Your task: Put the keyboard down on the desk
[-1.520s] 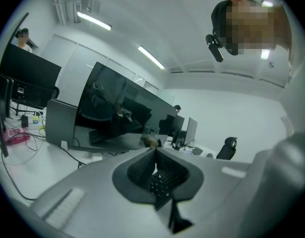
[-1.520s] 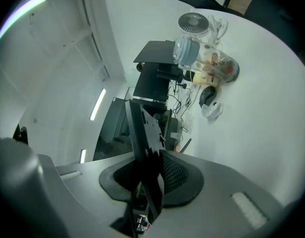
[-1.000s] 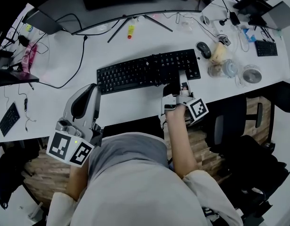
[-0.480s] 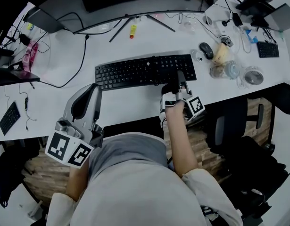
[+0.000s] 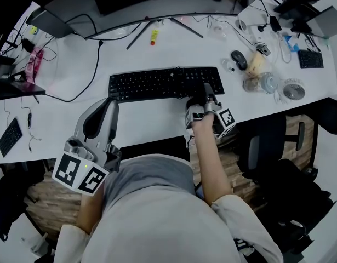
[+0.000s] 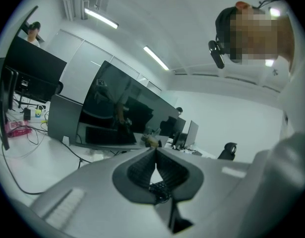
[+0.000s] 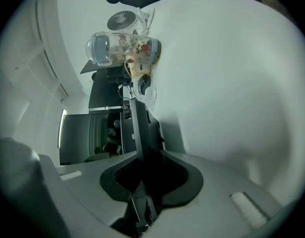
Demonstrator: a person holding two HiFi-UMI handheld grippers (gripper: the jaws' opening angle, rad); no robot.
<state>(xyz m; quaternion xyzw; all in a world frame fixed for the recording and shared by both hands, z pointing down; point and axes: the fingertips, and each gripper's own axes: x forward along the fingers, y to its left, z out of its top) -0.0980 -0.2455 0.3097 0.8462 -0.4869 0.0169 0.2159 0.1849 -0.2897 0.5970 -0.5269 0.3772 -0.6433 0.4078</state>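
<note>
A white bench (image 5: pixel 152 119) carries the black keyboard (image 5: pixel 163 84) at its middle, seemingly flat, the set-down all but done; the right claw (image 5: pixel 207 93) pinches its near right edge and should next let go and back away; the left claw (image 5: pixel 108 103) hovers closed, empty.

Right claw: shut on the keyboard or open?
Shut on the keyboard: the right gripper view shows its thin edge pinched between the pads of the right claw.
</note>
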